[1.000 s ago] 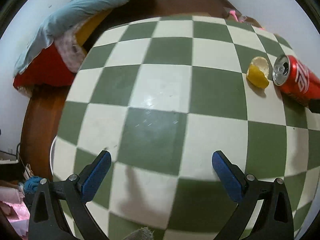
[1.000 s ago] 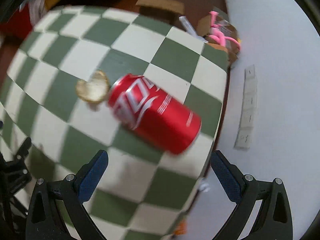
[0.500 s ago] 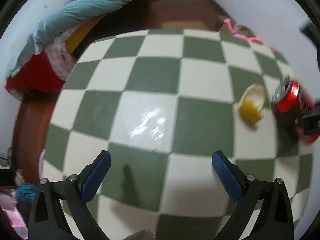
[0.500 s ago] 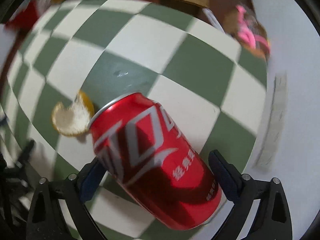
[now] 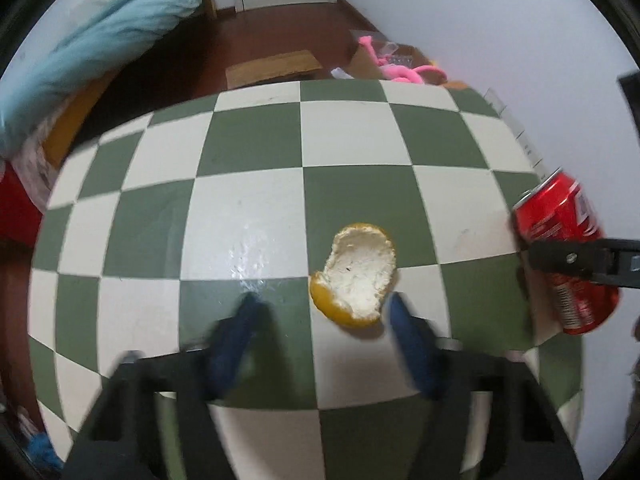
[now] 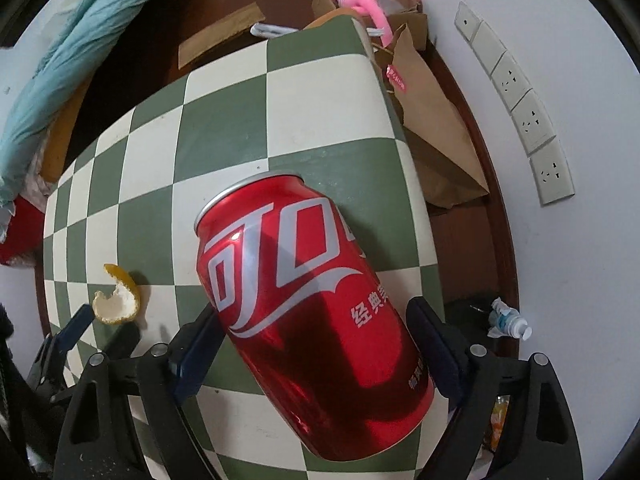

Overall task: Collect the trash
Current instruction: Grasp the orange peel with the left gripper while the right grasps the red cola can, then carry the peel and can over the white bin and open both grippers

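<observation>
Green-and-cream checkered tabletop (image 5: 248, 216) is filling both wrist views, its far edge dropping to dark wood floor. At left, the left gripper (image 5: 320, 320) is hovering with blurred blue pads spread apart, an orange peel (image 5: 358, 274) lying pith-up on the table just ahead of them, nearer the right pad; open squares are stretching away to its left. At right, the right gripper (image 6: 316, 344) is holding its pads against both sides of a red cola can (image 6: 316, 312), white Chinese lettering running across it, near the table's right edge. Beyond that edge, a brown paper bag (image 6: 436, 136) is leaning below white wall sockets (image 6: 532, 120).
</observation>
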{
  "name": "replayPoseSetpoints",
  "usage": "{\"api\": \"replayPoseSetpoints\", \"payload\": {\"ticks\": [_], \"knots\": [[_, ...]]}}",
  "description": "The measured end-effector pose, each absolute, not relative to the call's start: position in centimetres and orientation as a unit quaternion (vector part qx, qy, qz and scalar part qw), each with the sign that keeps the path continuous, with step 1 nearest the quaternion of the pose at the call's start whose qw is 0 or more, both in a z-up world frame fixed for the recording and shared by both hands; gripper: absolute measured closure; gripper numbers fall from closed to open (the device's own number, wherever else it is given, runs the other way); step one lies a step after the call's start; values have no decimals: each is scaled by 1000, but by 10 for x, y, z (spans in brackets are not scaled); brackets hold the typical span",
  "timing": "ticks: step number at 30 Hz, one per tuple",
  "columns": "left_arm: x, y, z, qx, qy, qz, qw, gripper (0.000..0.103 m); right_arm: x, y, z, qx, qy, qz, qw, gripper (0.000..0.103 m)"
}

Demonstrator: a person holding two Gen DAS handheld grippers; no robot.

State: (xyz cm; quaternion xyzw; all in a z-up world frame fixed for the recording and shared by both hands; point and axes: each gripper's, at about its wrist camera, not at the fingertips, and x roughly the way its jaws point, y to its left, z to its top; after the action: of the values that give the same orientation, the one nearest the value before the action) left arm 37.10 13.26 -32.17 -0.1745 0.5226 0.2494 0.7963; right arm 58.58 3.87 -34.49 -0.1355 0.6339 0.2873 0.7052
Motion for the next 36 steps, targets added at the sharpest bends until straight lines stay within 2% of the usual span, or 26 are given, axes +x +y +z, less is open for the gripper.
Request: {"api": "replayPoseSetpoints", "payload": {"ticks": [1,2,8,10,22,29,36], "knots": [[372,133,-321,-175,520,246,799,74,580,35,-344,-135,630,288,708,15],[372,133,-320,-175,518,247,800,81,578,36,-346,-138,626,287,712,16],[361,134,-305,-151,499,246,817,90,566,37,-349,-152,603,294,726,18],[357,135,-298,-147,495,244,821,96,559,32,-344,-143,597,300,731,18],[289,145,-235,-164,434,265,845,98,507,0,-304,-98,574,336,740,20],[219,165,-183,-175,393,301,851,98,474,-9,-266,-82,558,364,741,22],[133,189,-141,-177,365,348,845,98,403,15,-220,-71,539,424,724,23]]}}
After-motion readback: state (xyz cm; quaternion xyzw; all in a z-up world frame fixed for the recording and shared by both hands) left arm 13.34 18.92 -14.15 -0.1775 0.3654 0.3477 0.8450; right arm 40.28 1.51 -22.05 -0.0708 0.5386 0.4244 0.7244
